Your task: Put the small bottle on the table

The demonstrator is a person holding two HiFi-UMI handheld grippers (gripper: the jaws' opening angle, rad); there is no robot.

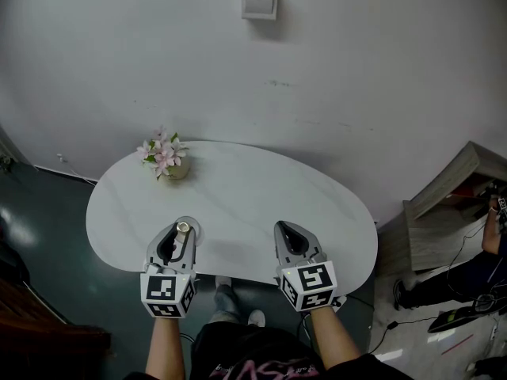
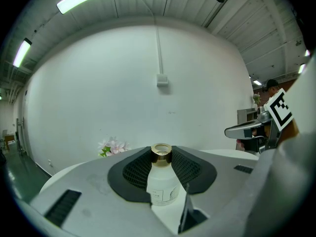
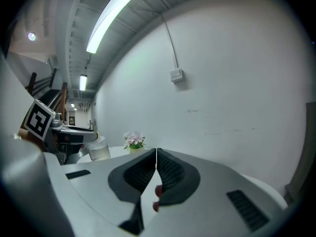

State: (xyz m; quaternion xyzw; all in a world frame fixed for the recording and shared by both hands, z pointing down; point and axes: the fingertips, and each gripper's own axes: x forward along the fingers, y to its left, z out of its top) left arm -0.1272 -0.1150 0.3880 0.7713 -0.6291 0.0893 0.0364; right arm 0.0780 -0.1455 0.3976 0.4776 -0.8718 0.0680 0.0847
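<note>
Print on the small bottle (image 2: 161, 184) is illegible.

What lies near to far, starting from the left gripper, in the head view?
The left gripper gripping the small bottle → potted flowers → wall switch.

Head view: we look steeply down on the table (image 1: 238, 204), with the wall (image 1: 356, 70) at 12 o'clock and the left gripper (image 1: 182, 229) and right gripper (image 1: 283, 228) close in near 6. Each gripper view rides low behind its own jaws, facing level toward that wall. All three share the flowers (image 1: 163, 155) and wall switch (image 1: 260, 4); each gripper view catches the other gripper at 3 or 9 o'clock.
</note>
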